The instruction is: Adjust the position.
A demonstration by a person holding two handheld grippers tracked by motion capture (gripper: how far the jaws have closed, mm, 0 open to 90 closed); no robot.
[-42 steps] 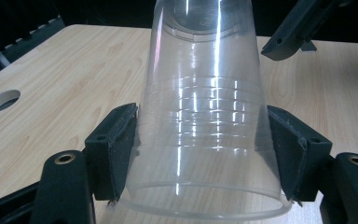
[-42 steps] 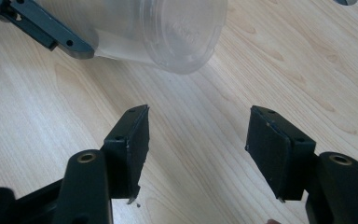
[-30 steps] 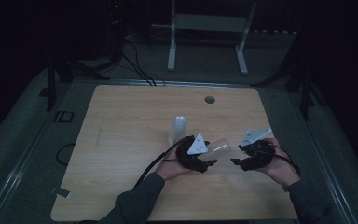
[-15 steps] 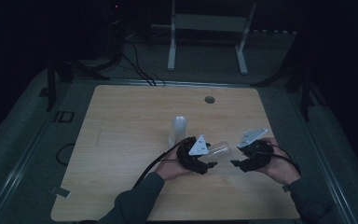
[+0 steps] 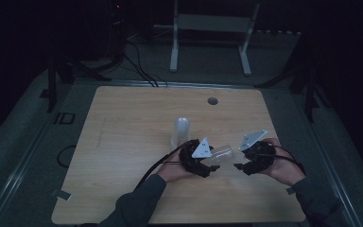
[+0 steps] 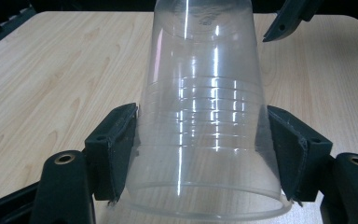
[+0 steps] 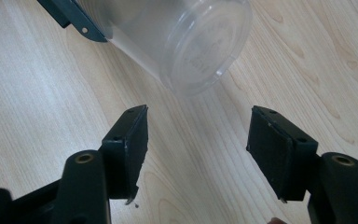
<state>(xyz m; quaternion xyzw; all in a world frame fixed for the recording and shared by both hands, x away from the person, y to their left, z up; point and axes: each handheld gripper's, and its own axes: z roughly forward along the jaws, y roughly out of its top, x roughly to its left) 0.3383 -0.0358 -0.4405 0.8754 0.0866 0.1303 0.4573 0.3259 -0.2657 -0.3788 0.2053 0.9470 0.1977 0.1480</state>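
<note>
cup: a clear plastic cup lies on its side above the desk, clamped near its rim between the pads of the left tool; its closed base points toward the right tool; in the right gripper view the base sits just ahead of the jaws and a little to their left, apart from both pads

second cup: another clear cup stands mouth-down on the desk just beyond the left tool, apart from the held one

left tool: closed on the cup, both pads pressing the wall near the rim; the wall looks slightly squeezed there

right tool: open and empty; its jaws have just been opening, with nothing between them but bare desk; the gap looks about as wide as the cup's base

risk, crushing: the thin wall may buckle if the left tool tightens, and the cup could spring out

risk, missed handover: the base lies off the centre line of the right tool; closing from here would likely catch an edge or nothing at all

risk, drop: releasing the left hold before the right pads seat would likely let the cup fall and roll across the desk

risk, knock: a sweep of the left hand toward the far side could tip the standing cup
</note>
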